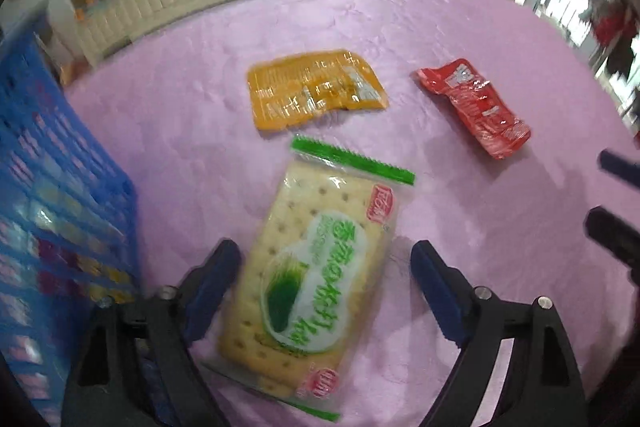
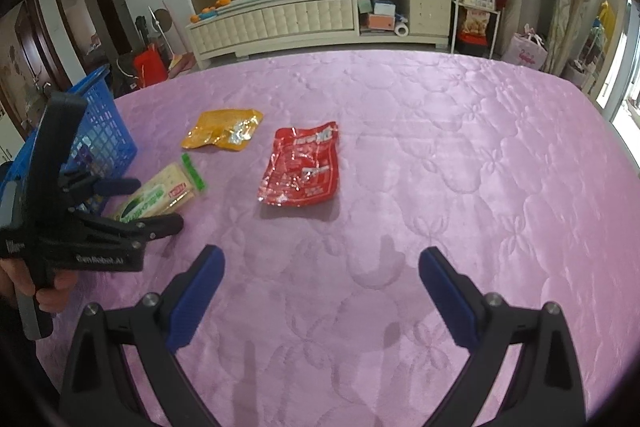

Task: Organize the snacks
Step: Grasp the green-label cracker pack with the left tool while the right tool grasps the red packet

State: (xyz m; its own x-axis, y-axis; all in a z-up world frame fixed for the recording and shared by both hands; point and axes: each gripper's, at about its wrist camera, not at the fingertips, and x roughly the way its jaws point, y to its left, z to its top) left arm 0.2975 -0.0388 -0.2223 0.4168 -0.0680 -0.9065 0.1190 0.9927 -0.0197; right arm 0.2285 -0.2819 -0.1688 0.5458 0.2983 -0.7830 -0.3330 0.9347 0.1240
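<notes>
- Standing at the left edge of the pink-covered table (image 2: 400,147), a blue lattice basket (image 1: 60,187) is seen; blurred coloured packets are glimpsed through its wall.
- A green cracker packet (image 1: 316,267) is straddled by the left gripper (image 1: 326,259), jaws spread and not pressing it.
- An orange packet (image 1: 316,87) and a red packet (image 1: 476,107) are laid beyond, apart.
- The right gripper (image 2: 322,267) is held released over bare cloth.
</notes>
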